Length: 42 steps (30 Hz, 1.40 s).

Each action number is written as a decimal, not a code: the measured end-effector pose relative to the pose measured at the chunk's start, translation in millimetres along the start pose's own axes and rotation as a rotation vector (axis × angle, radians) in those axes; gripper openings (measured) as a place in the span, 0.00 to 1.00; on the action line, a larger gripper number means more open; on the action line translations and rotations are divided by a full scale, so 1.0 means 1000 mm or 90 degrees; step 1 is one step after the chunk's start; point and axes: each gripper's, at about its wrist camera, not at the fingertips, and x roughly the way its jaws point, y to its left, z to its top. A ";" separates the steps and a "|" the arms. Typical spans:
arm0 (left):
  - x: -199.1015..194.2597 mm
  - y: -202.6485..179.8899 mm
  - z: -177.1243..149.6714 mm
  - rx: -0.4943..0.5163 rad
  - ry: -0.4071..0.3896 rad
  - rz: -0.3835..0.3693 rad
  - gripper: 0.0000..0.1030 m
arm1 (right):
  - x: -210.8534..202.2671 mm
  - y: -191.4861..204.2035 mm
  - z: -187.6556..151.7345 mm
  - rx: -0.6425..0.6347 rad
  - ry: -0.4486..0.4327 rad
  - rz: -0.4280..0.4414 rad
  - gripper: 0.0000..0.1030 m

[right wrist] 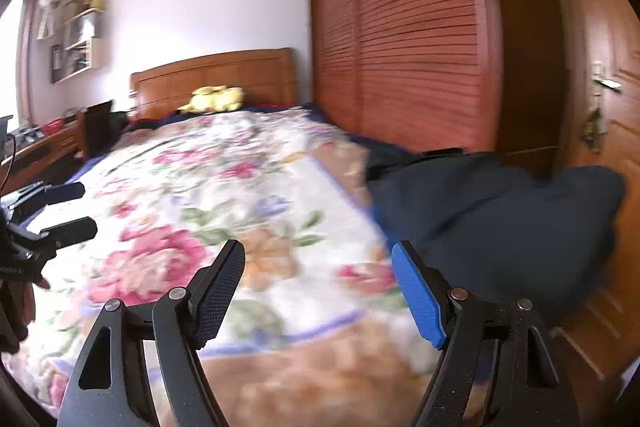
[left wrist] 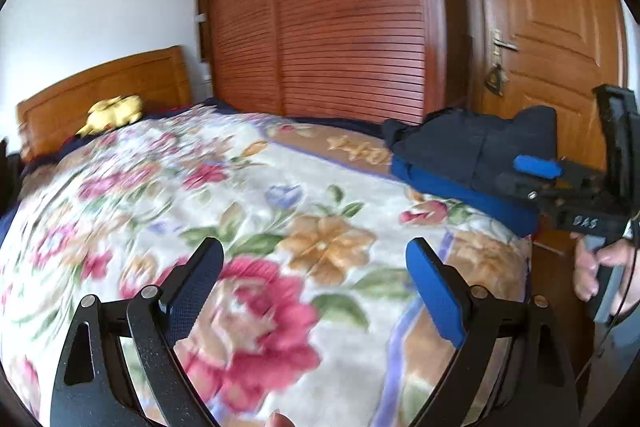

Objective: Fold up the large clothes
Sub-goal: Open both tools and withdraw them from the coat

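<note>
Left wrist view: left gripper (left wrist: 314, 291) stands wide, nothing between its black mesh pad and smooth blue pad. Right gripper (right wrist: 318, 293) likewise spread and empty. Below both lies a plush floral blanket (left wrist: 248, 211) over the bed, wooden headboard (left wrist: 112, 87) at 10 o'clock, slatted wardrobe (left wrist: 320, 19) at 12. The folded dark navy garment (left wrist: 460, 151), apparently resting on a blue layer, sits at the bed's edge at 2 o'clock, clear of both grippers. Motion blur softens edges.
</note>
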 end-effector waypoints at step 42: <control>-0.092 0.218 -0.136 -0.213 -0.025 0.346 0.90 | 0.159 0.190 -0.015 -0.119 0.015 0.254 0.75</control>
